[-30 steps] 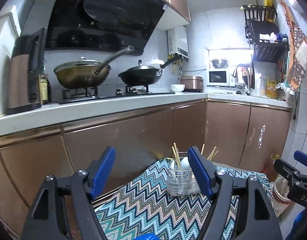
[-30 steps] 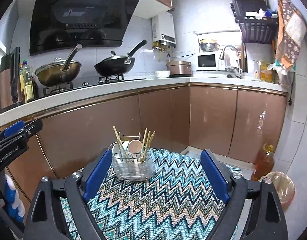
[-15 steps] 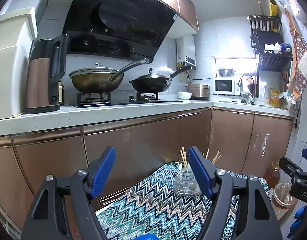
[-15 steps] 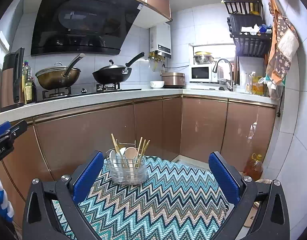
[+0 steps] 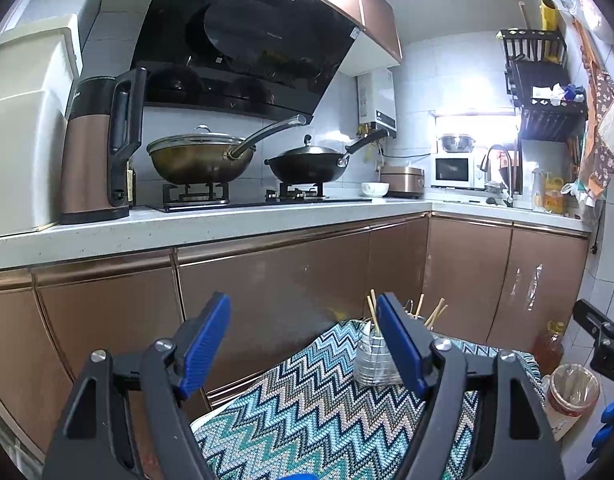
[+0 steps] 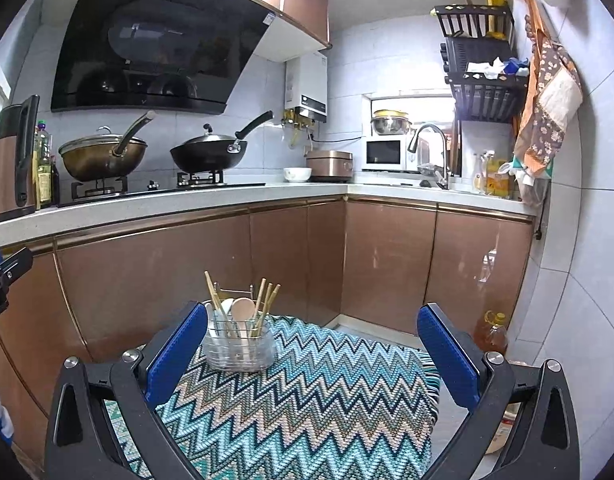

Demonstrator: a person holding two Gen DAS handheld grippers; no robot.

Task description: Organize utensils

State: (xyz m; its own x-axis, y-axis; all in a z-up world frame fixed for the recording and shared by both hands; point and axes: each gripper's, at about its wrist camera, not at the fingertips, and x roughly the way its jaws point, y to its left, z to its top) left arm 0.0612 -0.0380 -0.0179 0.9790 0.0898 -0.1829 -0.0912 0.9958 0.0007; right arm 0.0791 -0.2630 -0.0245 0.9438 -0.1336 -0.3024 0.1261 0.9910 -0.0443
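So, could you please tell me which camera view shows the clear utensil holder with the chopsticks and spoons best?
The right wrist view: the clear utensil holder stands fully visible on the zigzag-patterned cloth, wooden chopsticks and spoons showing. In the left wrist view, the left gripper has a blue finger covering part of the holder.

A utensil holder (image 6: 239, 344) stands near the far left corner of the cloth-covered table (image 6: 327, 408), chopsticks (image 6: 263, 300) and spoon (image 6: 242, 312) upright inside; behind runs the counter (image 6: 187, 200), carrying two woks (image 6: 209, 156).
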